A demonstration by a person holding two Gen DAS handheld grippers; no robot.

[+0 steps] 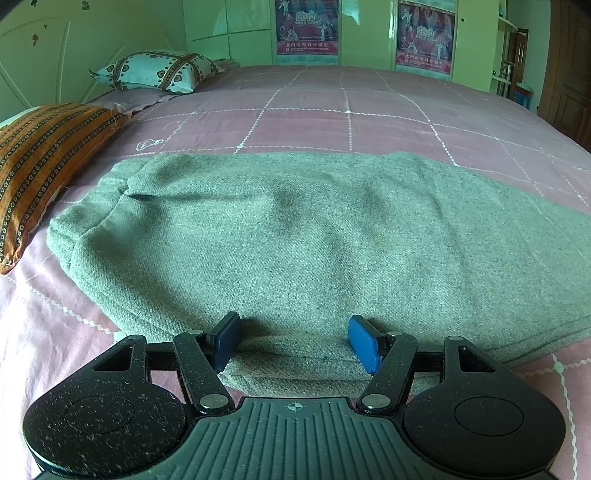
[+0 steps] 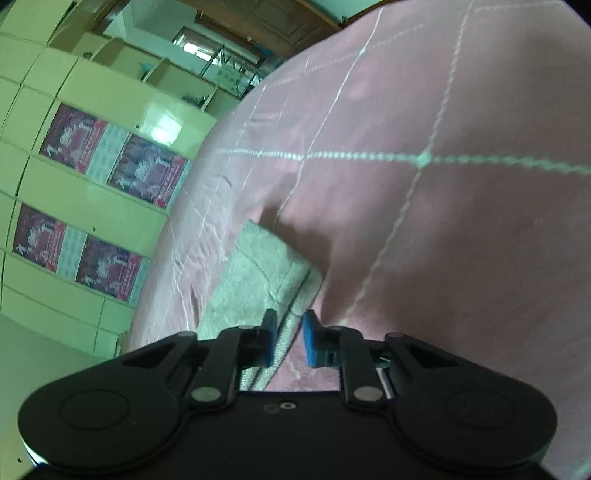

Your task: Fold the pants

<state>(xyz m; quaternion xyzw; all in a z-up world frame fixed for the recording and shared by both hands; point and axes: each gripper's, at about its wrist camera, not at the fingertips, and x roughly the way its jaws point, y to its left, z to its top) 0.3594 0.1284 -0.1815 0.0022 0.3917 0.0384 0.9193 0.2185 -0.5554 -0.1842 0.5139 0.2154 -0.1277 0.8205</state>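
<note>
Grey-green woollen pants [image 1: 295,236] lie folded lengthwise across a pink bed [image 1: 332,114]. My left gripper [image 1: 295,341] is open, its blue pads on either side of the pants' near edge, low over the cloth. In the right wrist view the leg end of the pants [image 2: 258,273] lies on the pink cover. My right gripper [image 2: 289,338] is tilted, its blue pads a narrow gap apart over the leg's edge; the cloth seems to lie below them, not between them.
An orange striped pillow [image 1: 40,166] lies at the left by the pants' end. A white patterned pillow [image 1: 159,72] lies farther back. Pale wardrobes with posters [image 1: 306,31] stand behind the bed. The bed's edge and floor [image 2: 44,339] show at the right gripper's left.
</note>
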